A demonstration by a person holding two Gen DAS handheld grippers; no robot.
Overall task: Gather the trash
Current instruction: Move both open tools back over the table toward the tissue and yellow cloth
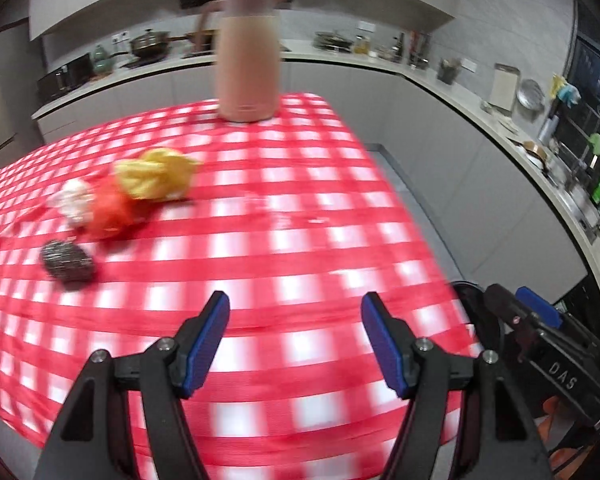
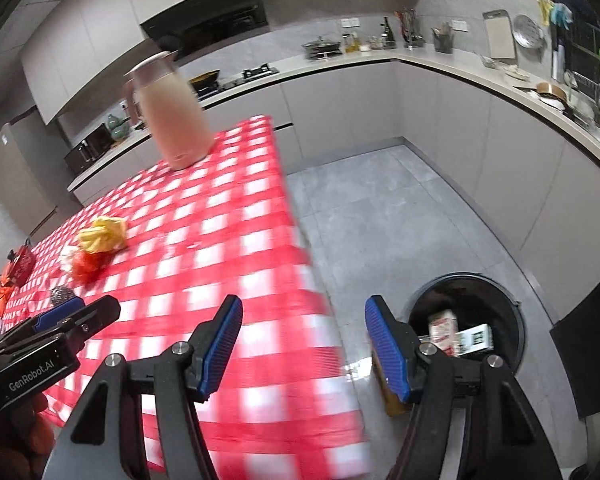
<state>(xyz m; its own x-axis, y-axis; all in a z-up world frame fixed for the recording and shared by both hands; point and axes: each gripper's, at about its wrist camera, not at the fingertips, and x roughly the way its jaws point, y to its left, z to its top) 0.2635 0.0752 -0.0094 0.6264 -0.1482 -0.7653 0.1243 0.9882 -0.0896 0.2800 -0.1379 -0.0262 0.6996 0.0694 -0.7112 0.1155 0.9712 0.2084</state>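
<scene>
Here we hold the left gripper [image 1: 295,320] wide open with nothing between its two ribbed blue pads, low over the near part of the red-and-white checked tablecloth [image 1: 300,216]. The right gripper [image 2: 303,324] is just as wide and empty, straddling the table's right edge, one pad over the cloth and one over the grey tiled floor [image 2: 400,208].

On the cloth, far left of our left gripper, we count four pieces of trash close together: a crumpled yellow wrapper [image 1: 156,174], a crinkled red-orange wrapper [image 1: 110,212] touching it, a wadded white paper [image 1: 73,200] beside that, and, slightly apart and nearer, a rounded steel-wool scrubber [image 1: 66,259]. One tall, smooth pink jug [image 1: 247,56] with a lid stands upright at the far edge.

On the floor to the right sits one round black bin [image 2: 466,280], holding at least two printed cartons [image 2: 444,326].
</scene>
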